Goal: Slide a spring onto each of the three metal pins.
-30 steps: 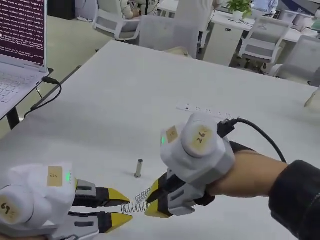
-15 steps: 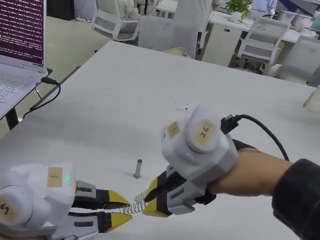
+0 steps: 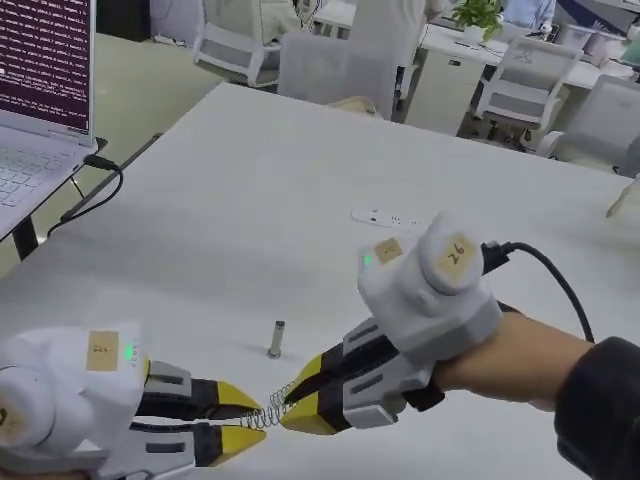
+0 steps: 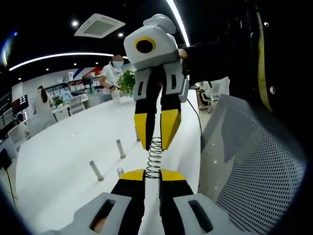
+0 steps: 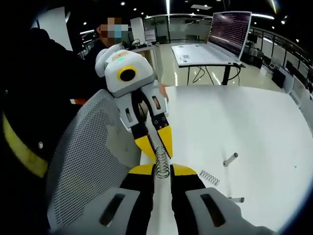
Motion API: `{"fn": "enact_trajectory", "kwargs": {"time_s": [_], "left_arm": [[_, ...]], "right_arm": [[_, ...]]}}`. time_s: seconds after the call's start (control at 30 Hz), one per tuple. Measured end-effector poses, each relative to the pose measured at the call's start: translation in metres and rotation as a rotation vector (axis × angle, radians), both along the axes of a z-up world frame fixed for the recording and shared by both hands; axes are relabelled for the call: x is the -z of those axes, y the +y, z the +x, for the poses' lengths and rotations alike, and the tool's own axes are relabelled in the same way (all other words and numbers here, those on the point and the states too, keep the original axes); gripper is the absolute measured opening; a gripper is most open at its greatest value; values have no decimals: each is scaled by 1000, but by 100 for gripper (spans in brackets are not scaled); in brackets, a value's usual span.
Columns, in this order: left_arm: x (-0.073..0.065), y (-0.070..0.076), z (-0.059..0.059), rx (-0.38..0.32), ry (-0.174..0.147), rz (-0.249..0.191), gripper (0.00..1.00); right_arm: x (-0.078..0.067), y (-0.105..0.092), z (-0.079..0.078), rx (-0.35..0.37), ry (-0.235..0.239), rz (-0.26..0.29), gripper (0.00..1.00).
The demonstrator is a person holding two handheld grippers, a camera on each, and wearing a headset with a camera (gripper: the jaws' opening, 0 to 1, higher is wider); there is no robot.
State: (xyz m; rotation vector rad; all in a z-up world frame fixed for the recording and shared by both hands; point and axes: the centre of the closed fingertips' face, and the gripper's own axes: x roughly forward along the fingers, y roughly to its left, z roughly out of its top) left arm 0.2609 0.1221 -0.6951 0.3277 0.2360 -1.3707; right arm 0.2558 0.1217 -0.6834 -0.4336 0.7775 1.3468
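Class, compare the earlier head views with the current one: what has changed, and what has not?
The right gripper swung its body rightward, flattening its angle, with its jaws kept on the spring. The left gripper stayed clamped on the other end. The upright metal pin did not move.

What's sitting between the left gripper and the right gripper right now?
A spring spans from left gripper to right gripper, gripped at both ends; head view.

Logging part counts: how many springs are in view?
2. One spring is held between the left gripper and right gripper; a second spring lies loose on the table. Others may be hidden.
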Motion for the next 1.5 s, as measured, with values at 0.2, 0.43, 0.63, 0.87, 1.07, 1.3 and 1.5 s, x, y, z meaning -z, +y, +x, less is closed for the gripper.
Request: {"fn": "enact_trajectory", "kwargs": {"time_s": [0.2, 0.43, 0.63, 0.87, 1.07, 1.3, 1.5], "left_arm": [[-6, 1, 1, -10, 19, -37, 2], [-9, -1, 2, -13, 17, -44, 2], [-11, 0, 4, -21, 21, -54, 2], [-12, -1, 5, -29, 30, -61, 2], [-12, -2, 5, -28, 35, -59, 2], [-12, -2, 5, -28, 31, -64, 3], [-11, -3, 4, -23, 13, -61, 4]], "right_arm": [[-5, 5, 0, 36, 43, 87, 10], [-6, 7, 1, 60, 67, 126, 9], [-7, 12, 2, 69, 77, 151, 9], [-7, 14, 3, 69, 73, 152, 9], [-6, 16, 3, 68, 73, 148, 9], [-7, 15, 3, 73, 91, 127, 8], [-7, 14, 2, 53, 81, 79, 8]]}}
